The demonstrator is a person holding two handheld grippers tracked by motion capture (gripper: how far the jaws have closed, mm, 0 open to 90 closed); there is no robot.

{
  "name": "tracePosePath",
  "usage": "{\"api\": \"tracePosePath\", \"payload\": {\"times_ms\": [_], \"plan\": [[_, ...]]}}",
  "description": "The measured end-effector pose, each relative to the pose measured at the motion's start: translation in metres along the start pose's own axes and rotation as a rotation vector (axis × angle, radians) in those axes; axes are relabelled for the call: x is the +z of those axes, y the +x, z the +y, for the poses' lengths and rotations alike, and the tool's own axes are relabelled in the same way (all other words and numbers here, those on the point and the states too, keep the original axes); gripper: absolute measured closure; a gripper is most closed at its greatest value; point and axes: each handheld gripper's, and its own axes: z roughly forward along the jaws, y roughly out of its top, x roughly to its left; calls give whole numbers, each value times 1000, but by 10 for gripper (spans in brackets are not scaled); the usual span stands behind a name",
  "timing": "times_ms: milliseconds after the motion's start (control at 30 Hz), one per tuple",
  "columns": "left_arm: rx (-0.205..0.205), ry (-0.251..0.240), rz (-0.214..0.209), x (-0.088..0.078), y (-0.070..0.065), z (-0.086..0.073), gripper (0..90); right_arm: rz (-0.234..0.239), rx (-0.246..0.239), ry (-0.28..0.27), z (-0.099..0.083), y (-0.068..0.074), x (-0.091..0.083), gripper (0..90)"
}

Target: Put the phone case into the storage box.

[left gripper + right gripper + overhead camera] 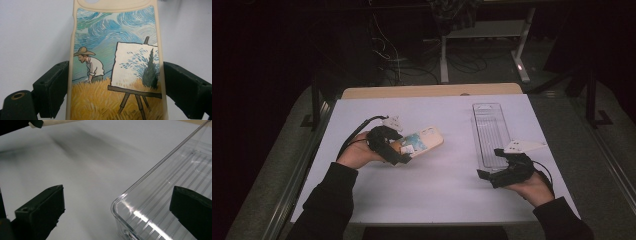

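Gripping a painted phone case [115, 62] by its long edges in the left gripper [404, 152], above the white table [432, 190]; likely light, slightly flexible, slippery. Hovering at the clear tray's [489, 132] near corner, right gripper [487, 167] jaws apart.

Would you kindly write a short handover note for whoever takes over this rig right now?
Left tongs: shut on the phone case, painted side up, held at centre-left of the table.
Right tongs: open, holding nothing, jaws straddling the near corner of the clear tray.
Done: case picked up.
Left, most likely: carry the case to the tray, which holds nothing yet, set it inside and release, steadying the tray if it slides.
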Motion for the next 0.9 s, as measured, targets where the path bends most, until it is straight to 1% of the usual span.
{"api": "tracePosePath", "payload": {"times_ms": [100,133,200,300,367,400,467,500,533,567,600,667,700,733,767,800,900], "plan": [[20,-4,-16,-1,0,-1,111,-1,-5,13,1,1,1,0],[21,-4,-22,-2,-1,-1,111,9,-10,25,4,2,2,0],[32,-4,-24,-2,-2,-1,111,11,-14,31,6,2,2,0],[49,3,-30,-2,-5,0,111,29,-49,57,14,4,3,0],[57,7,-31,-1,-5,0,111,43,-69,59,24,3,3,0],[65,11,-34,-1,-6,0,111,43,-69,59,24,3,3,0],[77,16,-37,0,-6,1,111,62,-81,62,33,1,4,0],[79,14,-40,0,-7,0,111,68,-93,65,36,0,5,0],[84,15,-45,0,-7,1,111,68,-93,65,36,0,5,0],[96,20,-49,0,-7,1,111,77,-98,66,39,1,5,0],[88,7,-52,1,-9,1,110,86,-110,68,42,0,6,0],[94,5,-62,1,-11,1,111,109,-126,74,48,0,7,0],[106,6,-60,1,-11,1,111,117,-134,79,51,1,8,0],[109,6,-62,1,-12,1,110,134,-155,86,57,1,10,0],[117,2,-64,1,-13,2,110,134,-155,86,57,1,10,0],[128,4,-68,1,-14,2,111,155,-173,83,62,2,13,0],[130,4,-73,1,-16,2,110,172,-186,93,68,3,18,0]]}}
